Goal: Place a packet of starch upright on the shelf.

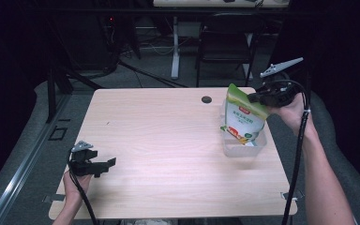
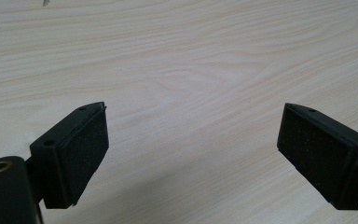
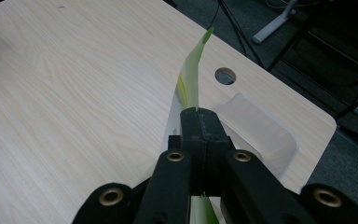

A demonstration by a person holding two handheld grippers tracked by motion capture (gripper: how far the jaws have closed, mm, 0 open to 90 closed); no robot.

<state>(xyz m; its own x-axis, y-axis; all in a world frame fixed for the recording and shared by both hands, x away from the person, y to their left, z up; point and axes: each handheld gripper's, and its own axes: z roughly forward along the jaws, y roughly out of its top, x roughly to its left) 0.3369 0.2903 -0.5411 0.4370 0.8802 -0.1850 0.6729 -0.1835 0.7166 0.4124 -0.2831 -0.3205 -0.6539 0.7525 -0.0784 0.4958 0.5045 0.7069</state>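
The right gripper [image 1: 252, 97] pinches the top edge of a green-and-white printed plastic pouch [image 1: 243, 117], which hangs with its bottom inside a clear plastic tub [image 1: 243, 147] near the wooden table's [image 1: 168, 140] right edge. The left gripper [image 1: 108, 162] rests near the front left corner, jaws spread with nothing between them.

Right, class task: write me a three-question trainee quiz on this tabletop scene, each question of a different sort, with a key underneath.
1. True or false: the right gripper is clamped on the top edge of the green and white pouch.
2. Multiple choice: where is the pouch's lower end? A) flat on the bare wooden table; B) inside the clear plastic bin; C) over the round hole in the tabletop.
3. Short answer: how do the jaws of the left gripper stand, and what lies between them?

Key
1. True.
2. B.
3. Wide open, with nothing between them but bare tabletop.
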